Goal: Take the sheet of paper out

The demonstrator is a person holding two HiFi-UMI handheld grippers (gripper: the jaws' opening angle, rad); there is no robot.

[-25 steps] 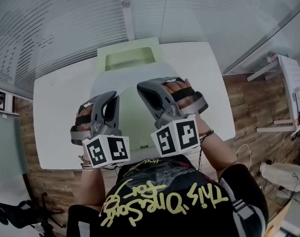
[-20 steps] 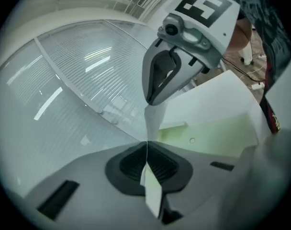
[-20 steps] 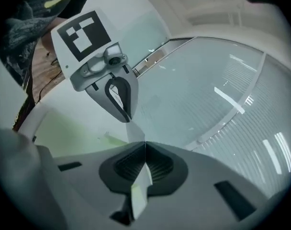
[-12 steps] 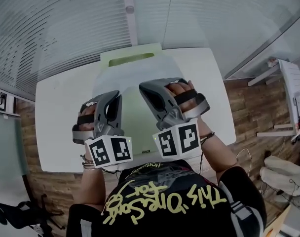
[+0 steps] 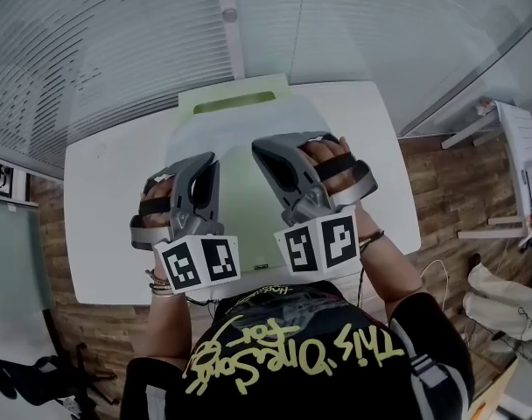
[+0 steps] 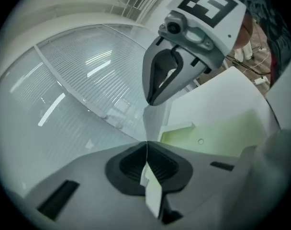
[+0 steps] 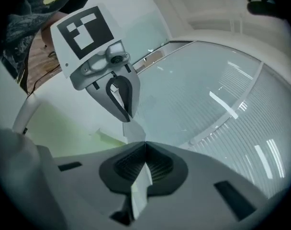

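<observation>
A white counter point(image 5: 100, 234) is seen on a wooden floor point(image 5: 441, 191). Slatted blinds point(image 5: 117, 59) are seen at the far side, a white rack point(image 5: 515, 147) at the right.

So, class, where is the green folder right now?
In the head view the green folder lies at the white table's far middle edge, beyond the left claw and right claw, both shut on a thin sheet.

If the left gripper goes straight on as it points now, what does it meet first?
Probably the tip of the right gripper, just ahead, shut on the same thin sheet; depth is unclear.
</observation>
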